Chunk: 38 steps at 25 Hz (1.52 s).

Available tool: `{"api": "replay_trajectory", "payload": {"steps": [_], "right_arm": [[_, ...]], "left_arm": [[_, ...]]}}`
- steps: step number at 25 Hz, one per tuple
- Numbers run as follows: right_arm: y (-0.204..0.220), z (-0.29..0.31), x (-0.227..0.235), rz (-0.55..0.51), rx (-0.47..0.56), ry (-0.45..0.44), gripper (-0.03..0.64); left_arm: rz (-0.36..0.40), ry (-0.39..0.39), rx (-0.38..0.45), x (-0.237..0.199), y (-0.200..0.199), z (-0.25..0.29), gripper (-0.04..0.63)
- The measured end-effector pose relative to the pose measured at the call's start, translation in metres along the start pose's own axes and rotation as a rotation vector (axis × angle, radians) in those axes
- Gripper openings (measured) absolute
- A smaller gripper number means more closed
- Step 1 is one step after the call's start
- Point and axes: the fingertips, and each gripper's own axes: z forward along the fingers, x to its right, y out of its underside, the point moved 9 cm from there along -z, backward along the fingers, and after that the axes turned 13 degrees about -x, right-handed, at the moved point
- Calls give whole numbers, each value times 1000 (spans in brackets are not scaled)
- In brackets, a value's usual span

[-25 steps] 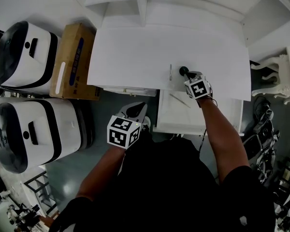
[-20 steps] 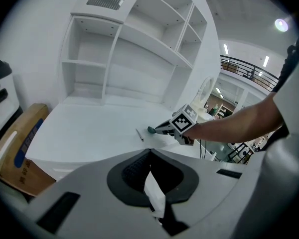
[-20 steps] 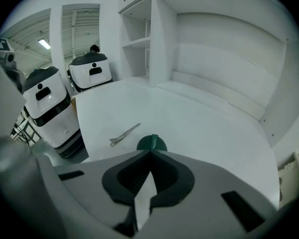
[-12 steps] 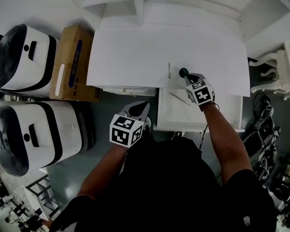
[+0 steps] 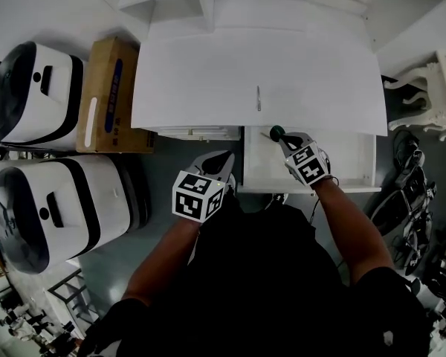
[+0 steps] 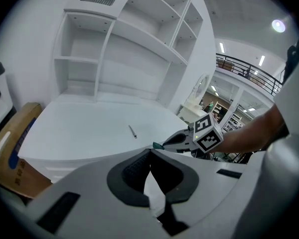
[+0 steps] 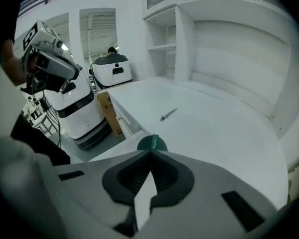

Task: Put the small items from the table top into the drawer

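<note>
Above the open drawer [image 5: 349,162], the right gripper [image 5: 281,137] is clamped on a green cap [image 5: 276,132]; the left gripper [image 5: 221,158] hangs closed and empty beside the table [image 5: 208,73].

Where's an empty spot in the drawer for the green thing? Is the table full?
The drawer is bare from the right gripper across to its right wall. Its left end is crowded, because the jaws hold the green piece there. The table top is bare on both sides of one thin stick.
</note>
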Motion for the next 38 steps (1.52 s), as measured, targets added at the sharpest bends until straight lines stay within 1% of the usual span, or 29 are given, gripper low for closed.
{"api": "replay_trajectory", "payload": {"steps": [5,14,18,23,28,32,35,36,38], "right_arm": [[22,19,-21,-26,-67,-37,26],[48,73,-32,-200,-254,-43,26],[53,95,-35,-251,-317,-47,26],[60,113,-36,-280,-376,-48,28],[62,118,-39,-294,-406,-51,28],[65,122,-38,-272,-425,-58,29],[64,122,-38,-253,-418,-74,32],[63,121,-37,-249,-414,-79,42],[62,120,-37,-236,-404,-87,82]], "left_arm": [[4,1,-13,1,3,1,4],[-21,-13,-34,0,15,-2,3],[-41,-28,-43,-5,21,-5,4],[-60,-41,-47,-8,24,-9,4],[-69,-43,-51,-10,26,-10,4],[-66,-41,-50,-11,24,-10,4],[-60,-35,-49,-10,22,-8,4],[-57,-33,-49,-10,21,-7,4],[-52,-29,-47,-9,20,-6,3]]}}
